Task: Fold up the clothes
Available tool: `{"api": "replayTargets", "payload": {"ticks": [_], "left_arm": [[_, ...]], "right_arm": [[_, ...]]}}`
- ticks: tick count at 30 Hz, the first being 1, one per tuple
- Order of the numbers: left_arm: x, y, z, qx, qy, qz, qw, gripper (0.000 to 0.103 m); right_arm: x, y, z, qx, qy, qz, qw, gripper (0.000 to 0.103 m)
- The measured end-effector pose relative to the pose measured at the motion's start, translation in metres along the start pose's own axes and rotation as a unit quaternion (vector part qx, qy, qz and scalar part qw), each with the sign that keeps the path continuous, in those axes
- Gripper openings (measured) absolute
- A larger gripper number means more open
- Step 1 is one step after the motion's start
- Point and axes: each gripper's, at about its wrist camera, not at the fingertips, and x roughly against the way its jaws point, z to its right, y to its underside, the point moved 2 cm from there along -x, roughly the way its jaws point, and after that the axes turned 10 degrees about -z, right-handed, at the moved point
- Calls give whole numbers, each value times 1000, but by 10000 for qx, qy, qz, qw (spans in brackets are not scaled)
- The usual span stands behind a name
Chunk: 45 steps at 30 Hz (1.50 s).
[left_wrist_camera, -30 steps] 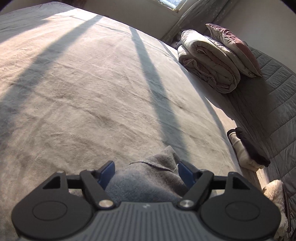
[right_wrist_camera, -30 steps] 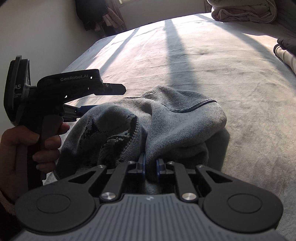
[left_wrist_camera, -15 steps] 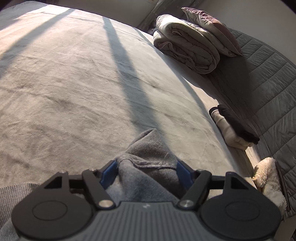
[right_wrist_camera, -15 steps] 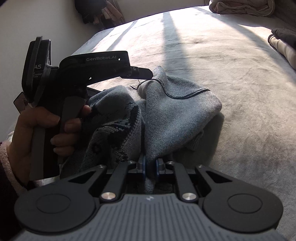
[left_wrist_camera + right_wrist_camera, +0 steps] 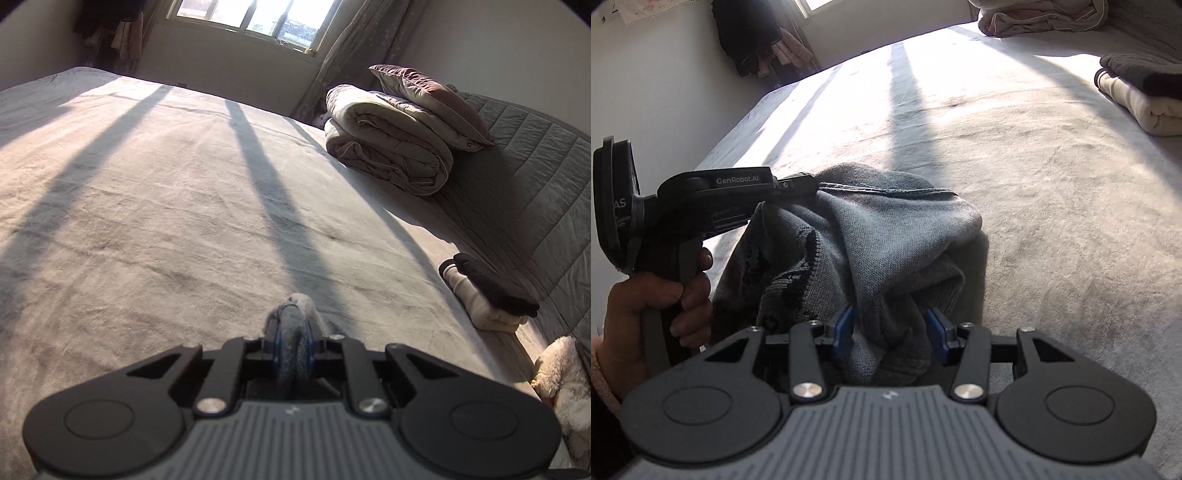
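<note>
Left gripper (image 5: 293,341) closing, pads pinching sweater (image 5: 886,236) edge. Right gripper (image 5: 892,332) jaws opening, sweater bunch loose between them, pads clear. Sweater heaped on near bed (image 5: 1052,177), hanging from left gripper at left; its bulk lies rightward toward right gripper.

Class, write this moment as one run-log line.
left hand-held gripper: closing, pinching grey sweater | right hand-held gripper: opening, sweater between pads | bed: sweater bunched, unfolded
</note>
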Motion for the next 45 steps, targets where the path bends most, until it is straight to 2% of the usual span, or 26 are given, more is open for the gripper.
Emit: {"api": "replayTargets", "payload": {"ticks": [5,12,22,26,32,42,43,45], "left_arm": [[21,-10,-21,238,-131,306,9992,13],[54,-17,-62,618,-520,687,9944,13],[96,-14,-130,1312,-956,865,9829,13],[109,-7,-151,1518,-1112,749,9793,13],[120,15,-177,1710,-1258,163,9771,13],[132,54,-187,1208,-1264,-399,9838,13],[132,58,-188,1175,-1255,-457,9840,12],[133,61,-187,1105,-1227,-557,9847,12]], "right_arm": [[2,-10,14,-315,101,126,9994,50],[-3,-17,27,-689,180,86,9974,50],[-16,-20,19,-797,284,-36,9964,51],[-23,-22,17,-832,386,-32,9958,51],[-21,-28,5,-450,694,167,9964,51],[-47,-30,4,-155,1048,11,9944,52],[-49,-29,3,-88,1062,-2,9943,48],[-52,-26,0,86,1037,4,9946,17]]}}
